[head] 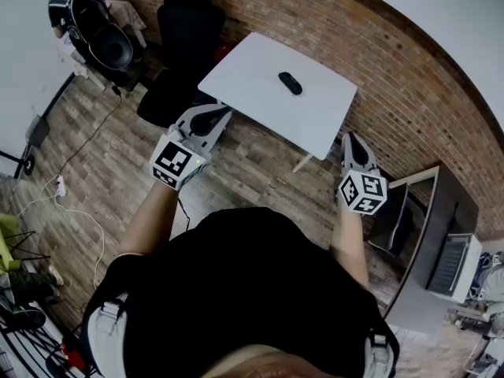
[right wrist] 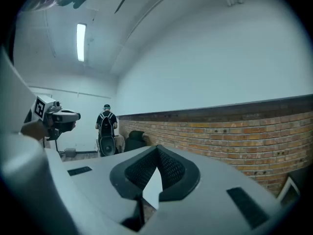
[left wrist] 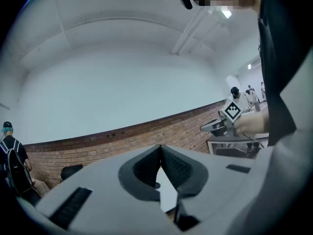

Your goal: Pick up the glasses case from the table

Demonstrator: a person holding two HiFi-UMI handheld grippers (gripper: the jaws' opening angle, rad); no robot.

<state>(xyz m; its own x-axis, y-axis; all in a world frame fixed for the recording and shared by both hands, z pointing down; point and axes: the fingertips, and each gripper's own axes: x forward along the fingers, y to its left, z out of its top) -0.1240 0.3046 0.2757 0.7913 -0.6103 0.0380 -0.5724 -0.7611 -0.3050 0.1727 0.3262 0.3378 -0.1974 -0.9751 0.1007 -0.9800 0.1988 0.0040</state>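
Note:
A small black glasses case lies near the middle of the white table, which stands by the brick wall. Both grippers are held level in front of the person, short of the table's near edge and apart from the case. My left gripper is at the table's near left corner, its pads meeting at the tips with nothing between them. My right gripper hangs off the table's right corner, also shut and empty. The case does not show in either gripper view.
A black office chair stands behind the table's left end, with another seat further left. A dark desk with a laptop is at the right. Cables trail over the wooden floor. A person with a backpack stands far off.

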